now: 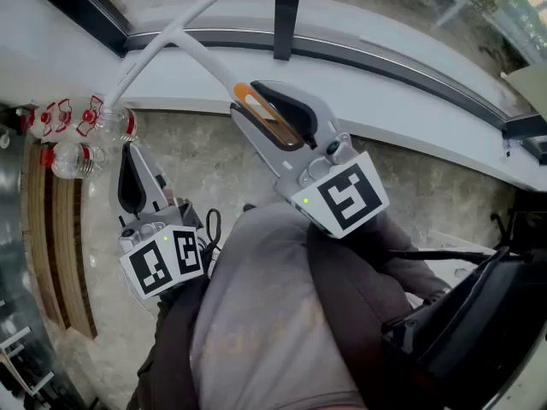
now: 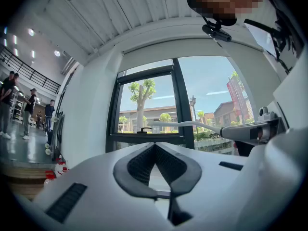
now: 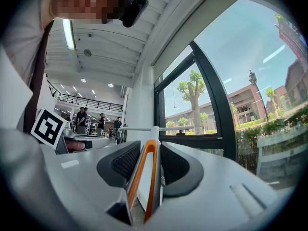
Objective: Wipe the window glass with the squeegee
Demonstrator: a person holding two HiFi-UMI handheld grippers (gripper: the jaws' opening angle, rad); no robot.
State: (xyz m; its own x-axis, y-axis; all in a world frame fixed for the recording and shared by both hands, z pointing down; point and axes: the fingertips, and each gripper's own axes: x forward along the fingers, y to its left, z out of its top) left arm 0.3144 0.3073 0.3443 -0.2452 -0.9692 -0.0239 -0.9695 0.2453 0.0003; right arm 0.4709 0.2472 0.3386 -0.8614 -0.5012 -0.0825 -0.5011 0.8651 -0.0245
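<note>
Window glass (image 3: 260,66) ahead: right claw (image 1: 249,96) pinching squeegee (image 1: 184,24) handle (orange-trimmed); left claw (image 2: 155,147) pressed together, empty.

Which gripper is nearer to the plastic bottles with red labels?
Left. The left gripper points toward the bottles, with its tip close beside them. The right gripper, holding the squeegee, is clearly farther away, to their right in the head view.

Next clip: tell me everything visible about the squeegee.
The squeegee is T-shaped, white and plastic-looking, with an orange loop along its grip. The right gripper is clamped on that grip, a pad pressing each side, and holds it roughly level with the crossbar end towards the window, over the white sill. Whether the crossbar touches the glass cannot be told.
</note>
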